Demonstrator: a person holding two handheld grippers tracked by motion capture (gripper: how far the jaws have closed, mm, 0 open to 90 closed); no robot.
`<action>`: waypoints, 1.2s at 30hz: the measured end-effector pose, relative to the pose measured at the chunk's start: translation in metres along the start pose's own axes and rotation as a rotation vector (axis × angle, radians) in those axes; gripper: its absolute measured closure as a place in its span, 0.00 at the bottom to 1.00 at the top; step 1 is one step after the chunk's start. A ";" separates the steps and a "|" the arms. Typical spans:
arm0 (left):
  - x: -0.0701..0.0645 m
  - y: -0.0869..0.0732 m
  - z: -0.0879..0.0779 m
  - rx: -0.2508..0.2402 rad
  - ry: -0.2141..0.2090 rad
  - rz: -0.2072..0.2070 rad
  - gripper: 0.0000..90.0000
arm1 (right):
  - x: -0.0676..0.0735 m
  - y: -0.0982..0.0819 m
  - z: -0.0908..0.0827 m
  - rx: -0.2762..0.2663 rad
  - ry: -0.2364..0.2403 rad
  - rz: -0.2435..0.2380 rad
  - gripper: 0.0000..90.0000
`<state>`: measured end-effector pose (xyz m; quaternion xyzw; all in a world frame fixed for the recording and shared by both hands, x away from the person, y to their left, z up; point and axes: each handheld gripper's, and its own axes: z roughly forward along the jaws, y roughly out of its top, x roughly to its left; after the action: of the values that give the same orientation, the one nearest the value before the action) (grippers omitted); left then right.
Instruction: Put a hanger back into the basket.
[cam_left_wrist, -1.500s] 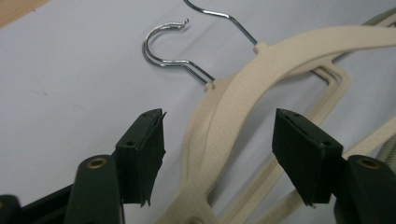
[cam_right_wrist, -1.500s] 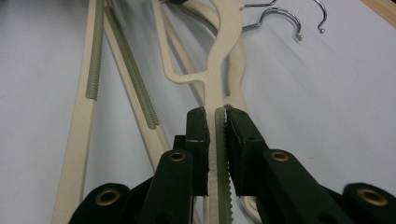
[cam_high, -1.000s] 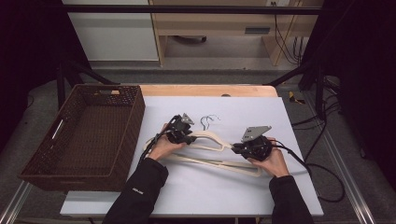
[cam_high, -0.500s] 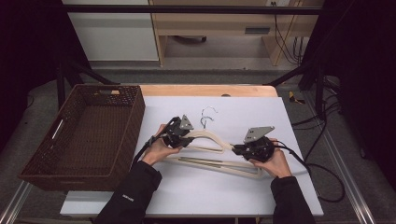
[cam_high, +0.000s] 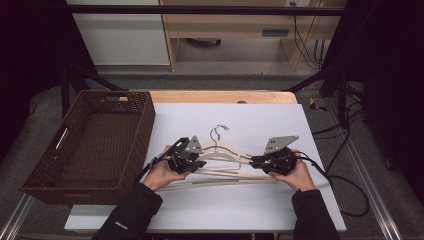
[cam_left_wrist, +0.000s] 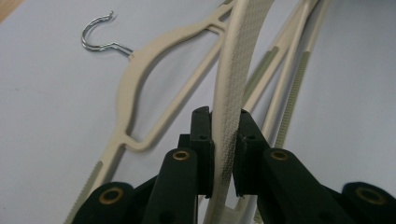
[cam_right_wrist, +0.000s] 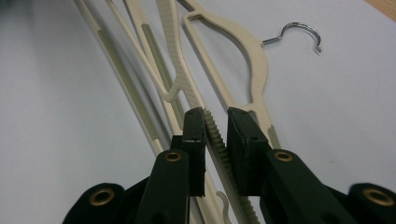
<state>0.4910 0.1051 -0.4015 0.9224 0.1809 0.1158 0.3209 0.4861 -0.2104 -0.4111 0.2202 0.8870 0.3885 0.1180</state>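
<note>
A pile of beige plastic hangers (cam_high: 225, 165) lies on the white mat (cam_high: 260, 120), one wire hook (cam_high: 217, 131) pointing away. My left gripper (cam_high: 202, 163) is at the pile's left end. In the left gripper view its jaws (cam_left_wrist: 223, 116) have just been closing and now pinch a textured hanger arm (cam_left_wrist: 238, 56). A hooked hanger (cam_left_wrist: 140, 79) lies flat beyond it. My right gripper (cam_high: 256, 161) is at the right end. In the right gripper view (cam_right_wrist: 215, 116) it is shut on a ribbed hanger arm (cam_right_wrist: 177, 60), beside the hooked hanger (cam_right_wrist: 252, 60).
A dark wicker basket (cam_high: 142, 125) stands at the mat's left edge, close to my left hand. The wooden table edge (cam_high: 220, 96) runs behind the mat. A cable (cam_high: 345, 185) trails off to the right from the right gripper.
My left hand has drawn back toward the near side and its jaws have narrowed onto the hanger arm. The right hand has stayed in place.
</note>
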 end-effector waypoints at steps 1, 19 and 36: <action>-0.003 -0.001 -0.003 -0.009 -0.012 -0.005 0.90 | 0.000 0.000 -0.001 -0.003 0.007 -0.004 0.84; -0.047 0.000 -0.039 -0.120 -0.087 -0.063 0.95 | 0.013 0.011 -0.031 -0.170 0.018 0.021 0.59; -0.041 -0.002 -0.080 -0.249 0.034 -0.173 0.96 | 0.012 -0.008 -0.062 -0.295 -0.169 0.190 0.19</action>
<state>0.4271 0.1344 -0.3455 0.8544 0.2491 0.1248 0.4385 0.4493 -0.2487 -0.3753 0.3151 0.7824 0.5039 0.1860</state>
